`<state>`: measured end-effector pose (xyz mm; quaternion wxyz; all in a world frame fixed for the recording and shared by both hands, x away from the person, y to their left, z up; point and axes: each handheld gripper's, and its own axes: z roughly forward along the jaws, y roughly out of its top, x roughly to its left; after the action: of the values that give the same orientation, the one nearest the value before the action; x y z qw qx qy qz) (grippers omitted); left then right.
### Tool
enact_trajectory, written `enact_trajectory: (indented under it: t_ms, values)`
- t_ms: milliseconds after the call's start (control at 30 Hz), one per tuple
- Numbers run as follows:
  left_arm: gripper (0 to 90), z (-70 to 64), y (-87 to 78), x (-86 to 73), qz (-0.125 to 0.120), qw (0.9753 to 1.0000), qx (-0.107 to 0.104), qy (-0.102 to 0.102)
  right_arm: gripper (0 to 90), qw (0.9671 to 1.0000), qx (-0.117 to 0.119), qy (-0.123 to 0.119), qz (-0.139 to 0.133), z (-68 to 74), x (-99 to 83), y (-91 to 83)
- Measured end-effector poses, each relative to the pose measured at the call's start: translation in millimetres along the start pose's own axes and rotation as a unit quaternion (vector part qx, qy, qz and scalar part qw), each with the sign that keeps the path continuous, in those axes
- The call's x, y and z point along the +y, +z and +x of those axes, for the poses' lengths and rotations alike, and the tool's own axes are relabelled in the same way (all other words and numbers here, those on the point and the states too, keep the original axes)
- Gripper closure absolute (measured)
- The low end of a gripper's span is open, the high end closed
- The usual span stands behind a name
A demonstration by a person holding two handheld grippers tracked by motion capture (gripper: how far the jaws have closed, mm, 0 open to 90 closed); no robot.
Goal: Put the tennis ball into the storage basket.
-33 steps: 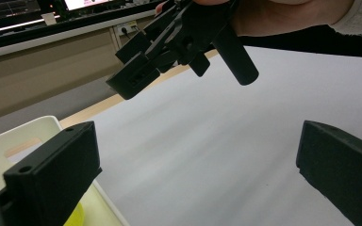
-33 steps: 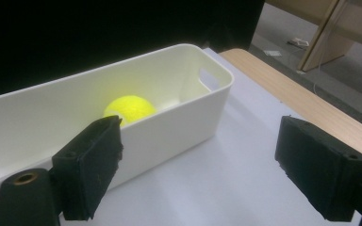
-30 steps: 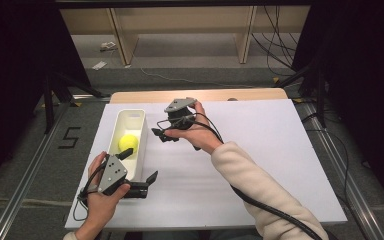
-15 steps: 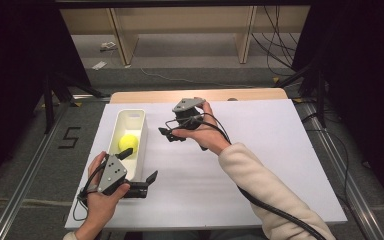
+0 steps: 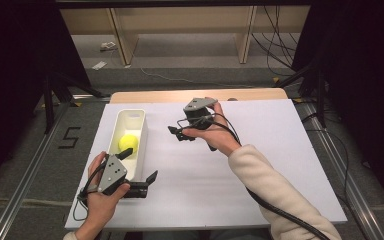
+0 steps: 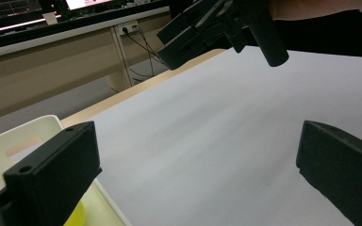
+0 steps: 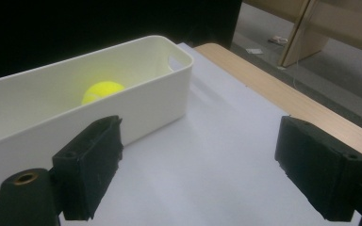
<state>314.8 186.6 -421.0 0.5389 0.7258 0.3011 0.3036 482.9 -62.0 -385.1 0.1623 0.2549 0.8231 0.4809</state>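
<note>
Above the white sheet, right tool (image 5: 179, 133) drifted rightward, jaws apart

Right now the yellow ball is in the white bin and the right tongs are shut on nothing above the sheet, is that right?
Not quite. The right tongs are open, not shut: the right gripper view shows their jaws spread wide with nothing between them. The rest holds: the ball lies in the bin, and the tongs hang above the sheet.
</note>
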Motion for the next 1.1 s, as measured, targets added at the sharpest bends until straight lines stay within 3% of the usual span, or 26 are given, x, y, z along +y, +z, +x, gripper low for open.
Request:
enact_trajectory:
  t_ms: [1100]
  values:
    - [0.0, -0.2, 0.1, -0.1, 0.002, 1.0, 0.001, 0.002, 16.1, 0.9993, -0.03, 0.02, -0.001, -22.6, -25.6, -37.4]
